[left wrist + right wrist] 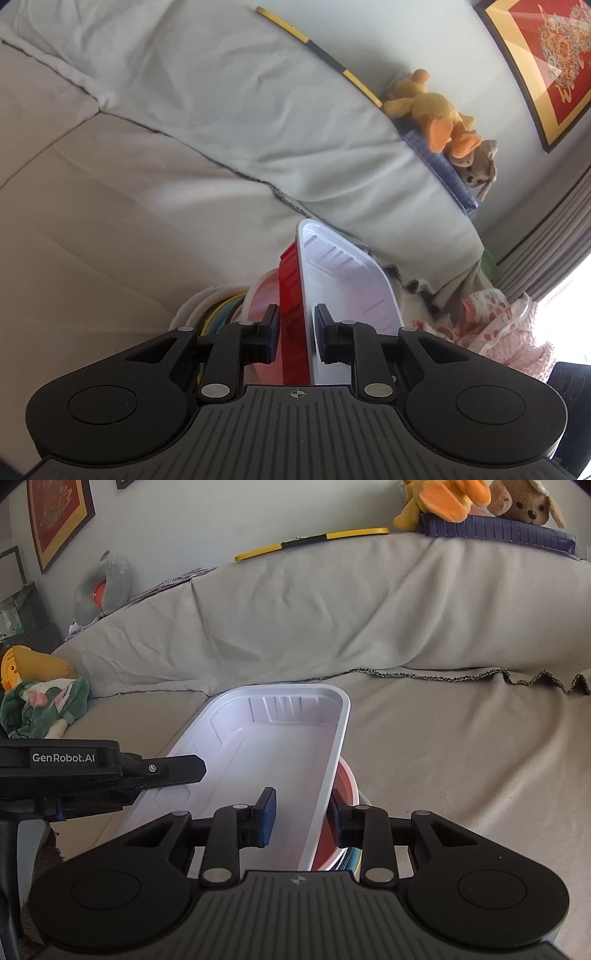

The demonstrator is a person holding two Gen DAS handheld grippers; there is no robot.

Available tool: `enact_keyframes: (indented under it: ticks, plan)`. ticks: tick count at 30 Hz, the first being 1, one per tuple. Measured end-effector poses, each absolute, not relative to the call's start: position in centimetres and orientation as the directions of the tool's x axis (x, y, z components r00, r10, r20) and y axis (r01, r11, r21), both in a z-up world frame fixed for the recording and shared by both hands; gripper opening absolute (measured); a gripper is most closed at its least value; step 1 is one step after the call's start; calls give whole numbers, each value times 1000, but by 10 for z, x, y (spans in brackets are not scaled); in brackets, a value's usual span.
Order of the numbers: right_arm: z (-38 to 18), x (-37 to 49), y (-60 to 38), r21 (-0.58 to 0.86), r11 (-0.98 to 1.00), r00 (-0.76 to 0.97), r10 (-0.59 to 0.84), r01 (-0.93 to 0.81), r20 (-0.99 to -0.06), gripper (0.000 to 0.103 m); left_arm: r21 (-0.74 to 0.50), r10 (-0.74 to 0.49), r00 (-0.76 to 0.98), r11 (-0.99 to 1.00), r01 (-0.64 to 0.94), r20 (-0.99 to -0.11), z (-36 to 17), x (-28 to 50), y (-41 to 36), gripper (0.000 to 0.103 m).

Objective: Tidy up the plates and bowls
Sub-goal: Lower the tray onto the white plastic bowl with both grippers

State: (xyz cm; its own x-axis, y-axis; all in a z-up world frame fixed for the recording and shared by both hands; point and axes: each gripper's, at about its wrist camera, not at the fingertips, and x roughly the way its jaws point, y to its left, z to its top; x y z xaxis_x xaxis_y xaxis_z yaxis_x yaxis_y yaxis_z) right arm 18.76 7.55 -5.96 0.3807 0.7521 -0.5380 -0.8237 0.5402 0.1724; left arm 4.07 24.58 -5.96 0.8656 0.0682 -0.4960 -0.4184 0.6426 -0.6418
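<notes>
A rectangular tray (340, 273), white inside and red outside, hangs tilted over a sofa seat. My left gripper (295, 314) is shut on one long wall of it, one pad on the red outside and one on the white inside. In the right wrist view the tray (266, 746) is seen from above, and my right gripper (302, 801) is shut on its right wall. The left gripper (184, 771) shows side-on at the tray's left edge. Under the tray sits a stack: a pink bowl (258, 299), coloured plates (218, 314) and a red-lined bowl (343, 786), mostly hidden.
A beige cloth covers the sofa (461, 757). Plush toys (436, 110) and a yellow-and-black bar (314, 541) lie on its backrest. Pink clothing (495, 325) is heaped at one end, a green floral cloth (44, 709) at the other. A framed picture (546, 62) hangs on the wall.
</notes>
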Motion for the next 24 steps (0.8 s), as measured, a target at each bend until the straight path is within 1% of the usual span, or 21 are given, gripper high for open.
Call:
enact_keyframes:
  ticks: [9,19,24]
  plan:
    - [-61,188,71,206,532,363,766,-821,-531,30,-667,64,872,618,-416,-485,-58,30,248,22]
    - [-60,184,66,217,513,343,777,-830,-528,31,-664,64,867,616,-424,-495,-56,28,243,22]
    - [-59,188,64,218,520,349,776,-826,-526,31,-670,69,871,610,-422,-486,-55,24,242,22]
